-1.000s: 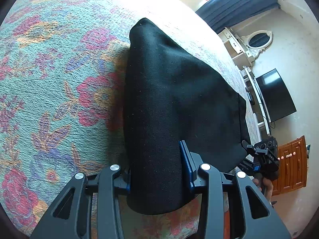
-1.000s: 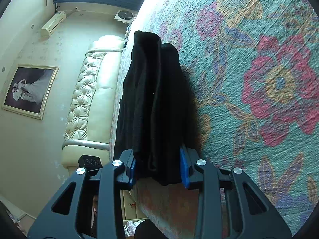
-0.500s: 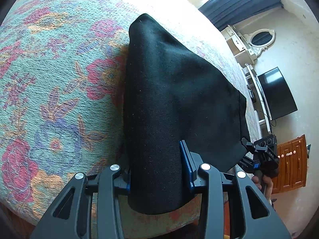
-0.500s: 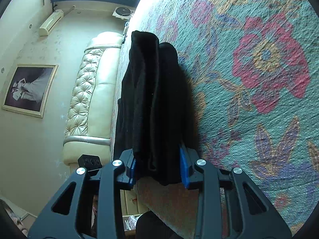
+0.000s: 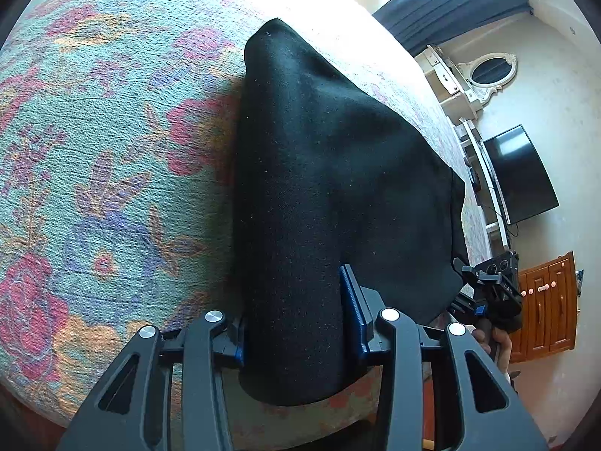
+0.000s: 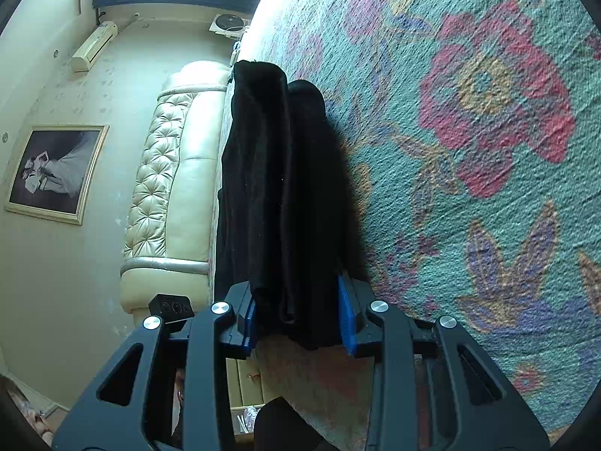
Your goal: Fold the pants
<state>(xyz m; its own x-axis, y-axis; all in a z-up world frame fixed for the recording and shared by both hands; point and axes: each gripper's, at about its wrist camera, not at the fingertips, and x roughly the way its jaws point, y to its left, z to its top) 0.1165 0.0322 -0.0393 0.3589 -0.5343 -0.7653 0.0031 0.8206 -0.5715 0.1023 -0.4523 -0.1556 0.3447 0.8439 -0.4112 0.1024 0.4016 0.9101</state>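
A: Where are the black pants (image 5: 319,173)?
B: On the floral bedspread (image 5: 105,158), near its edge.
A: The grippers?
B: Left gripper (image 5: 296,323) and right gripper (image 6: 296,312) each clamp the folded fabric.

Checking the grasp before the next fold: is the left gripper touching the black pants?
Touching. The left wrist view shows the left gripper with both blue pads pressed against the bunched black pants, no gap showing.

Floral bedspread (image 5: 112,188) across the bed; beyond it a dark television (image 5: 518,176), oval mirror (image 5: 488,71), tufted cream headboard (image 6: 169,173), framed picture (image 6: 56,173).
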